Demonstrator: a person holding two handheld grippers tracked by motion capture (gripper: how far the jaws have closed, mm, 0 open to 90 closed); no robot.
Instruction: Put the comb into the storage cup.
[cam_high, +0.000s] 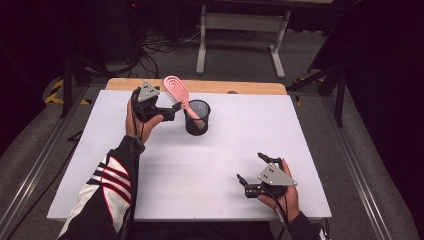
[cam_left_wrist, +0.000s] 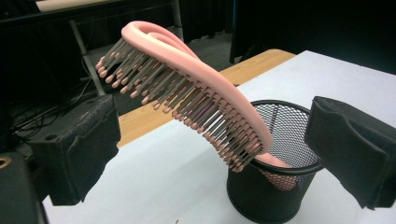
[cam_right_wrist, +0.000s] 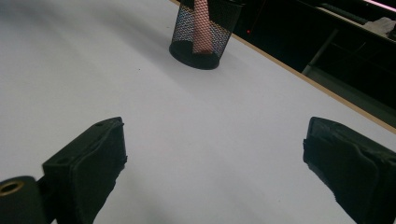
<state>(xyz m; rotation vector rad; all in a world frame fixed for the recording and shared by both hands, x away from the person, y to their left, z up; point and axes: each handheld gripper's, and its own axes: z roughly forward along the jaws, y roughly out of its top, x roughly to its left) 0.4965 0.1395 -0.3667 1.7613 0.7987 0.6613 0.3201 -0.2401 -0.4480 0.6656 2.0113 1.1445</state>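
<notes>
A pink hairbrush (cam_high: 176, 89) with grey bristles stands handle-down in a black mesh cup (cam_high: 197, 122) at the back of the white table and leans to the left. My left gripper (cam_high: 176, 111) is open just left of the cup, below the brush head. In the left gripper view the brush (cam_left_wrist: 201, 79) slants between the wide-apart jaws without touching either, and the cup (cam_left_wrist: 275, 186) sits low between them. My right gripper (cam_high: 249, 166) rests open near the front right, holding nothing. The right gripper view has the cup (cam_right_wrist: 184, 28) far ahead.
The white board (cam_high: 215, 165) lies on a wooden tabletop whose edge (cam_high: 225, 86) shows at the back. Beyond it, a white metal stand (cam_high: 240, 25) and cables (cam_high: 160, 42) are on the floor. Metal rails (cam_high: 30, 175) run along both sides.
</notes>
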